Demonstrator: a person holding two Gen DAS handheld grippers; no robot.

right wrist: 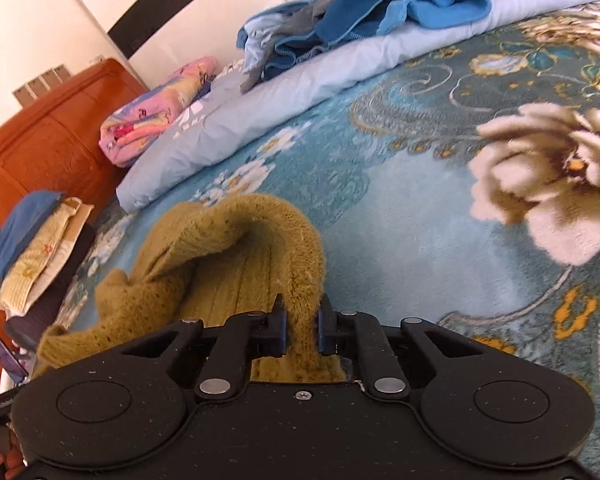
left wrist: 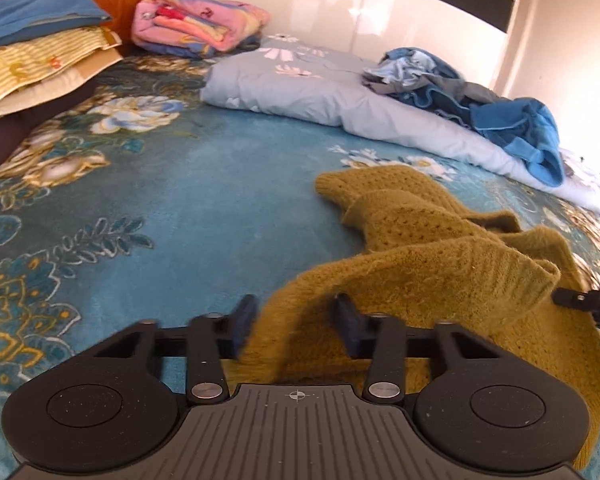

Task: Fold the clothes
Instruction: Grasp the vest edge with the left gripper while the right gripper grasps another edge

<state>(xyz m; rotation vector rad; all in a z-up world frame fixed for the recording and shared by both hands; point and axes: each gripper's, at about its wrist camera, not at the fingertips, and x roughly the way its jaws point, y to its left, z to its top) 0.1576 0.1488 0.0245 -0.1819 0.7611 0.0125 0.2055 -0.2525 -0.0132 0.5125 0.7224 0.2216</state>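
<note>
Right now the right gripper is clamped on a fuzzy edge of the mustard knit sweater, which lies crumpled on the teal floral blanket. Meanwhile the left gripper stands spread wide — sweater fabric lies between its fingers, ungripped. Beyond, blue clothes sit heaped on a pale quilt.

No legible text, brand, number or label appears in either view. The only sign is a small crosshair alignment mark, printed in light lines on the ribbed grey plate of the left gripper body, centred near its front edge.
</note>
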